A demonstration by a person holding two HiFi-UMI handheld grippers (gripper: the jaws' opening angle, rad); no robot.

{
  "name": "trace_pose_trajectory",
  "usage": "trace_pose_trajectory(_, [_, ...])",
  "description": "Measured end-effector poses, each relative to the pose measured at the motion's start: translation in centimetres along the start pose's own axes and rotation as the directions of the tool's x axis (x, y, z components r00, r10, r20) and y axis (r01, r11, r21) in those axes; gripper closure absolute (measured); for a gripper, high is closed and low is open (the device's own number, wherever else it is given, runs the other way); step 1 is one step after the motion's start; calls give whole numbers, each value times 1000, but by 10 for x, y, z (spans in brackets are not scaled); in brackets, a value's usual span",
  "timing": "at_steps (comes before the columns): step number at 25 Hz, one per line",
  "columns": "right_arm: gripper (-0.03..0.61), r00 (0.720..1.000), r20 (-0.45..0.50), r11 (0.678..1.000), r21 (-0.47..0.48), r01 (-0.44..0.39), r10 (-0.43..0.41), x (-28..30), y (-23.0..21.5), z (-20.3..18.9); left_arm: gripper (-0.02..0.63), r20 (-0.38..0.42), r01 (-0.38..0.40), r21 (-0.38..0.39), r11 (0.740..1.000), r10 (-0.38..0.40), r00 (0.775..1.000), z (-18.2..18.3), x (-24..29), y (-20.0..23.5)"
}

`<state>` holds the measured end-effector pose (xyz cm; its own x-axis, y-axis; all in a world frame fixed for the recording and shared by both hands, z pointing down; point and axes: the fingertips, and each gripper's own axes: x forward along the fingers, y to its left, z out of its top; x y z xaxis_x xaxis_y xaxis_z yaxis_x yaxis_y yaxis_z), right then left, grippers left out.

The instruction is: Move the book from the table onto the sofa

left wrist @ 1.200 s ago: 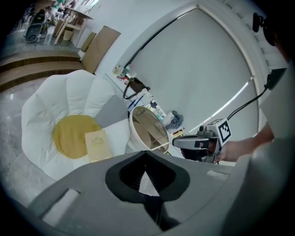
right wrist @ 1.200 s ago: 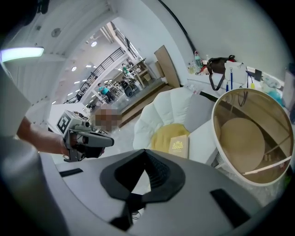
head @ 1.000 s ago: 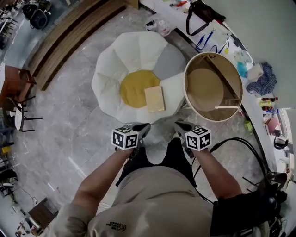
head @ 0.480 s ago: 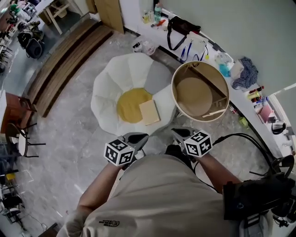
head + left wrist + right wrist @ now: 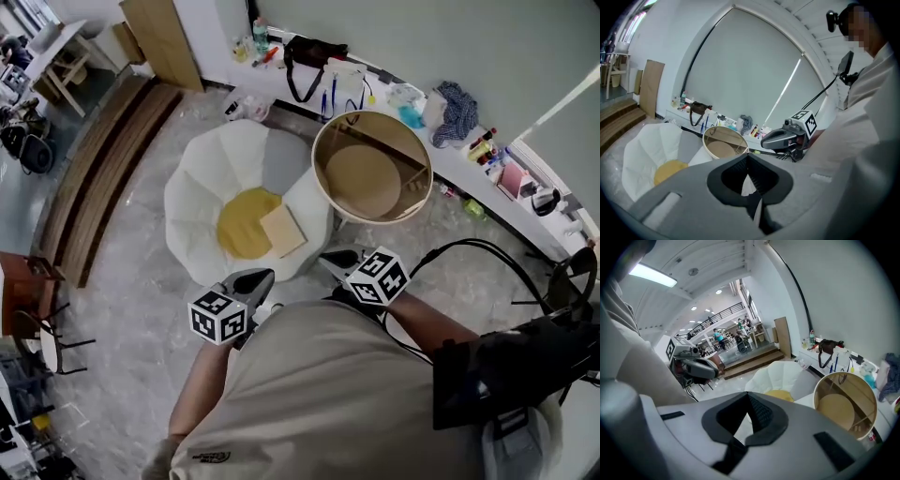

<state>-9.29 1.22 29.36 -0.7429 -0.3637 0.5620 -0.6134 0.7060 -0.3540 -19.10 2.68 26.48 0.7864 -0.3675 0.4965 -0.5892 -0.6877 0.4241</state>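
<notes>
head view, left gripper (image 5: 251,280) and right gripper (image 5: 334,260) risen, book (image 5: 282,231) on sofa (image 5: 200,187)

The book (image 5: 282,231) lies on the sofa (image 5: 202,187), with the table (image 5: 361,178) just beside it on the right.

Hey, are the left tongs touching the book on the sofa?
Apart. In the head view a strip of white sofa shows between the shut left tongs and the book.

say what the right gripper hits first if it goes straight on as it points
Probably the white sofa; nothing shows between it and the right gripper, though depth is unclear.
</notes>
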Motion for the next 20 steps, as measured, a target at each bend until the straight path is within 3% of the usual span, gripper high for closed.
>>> trace_pose_trajectory(13, [566,1000,-9,1000,-15,2,-2,-5,28,-21,606,-3,40,-21,999,-40,999,-26,-3,-15])
trace_pose_trajectory(20, [567,1000,-7,1000,-11,18,-18,-18,22,-23,606,-9,61,-3,998,-61,998,-18,7,-26])
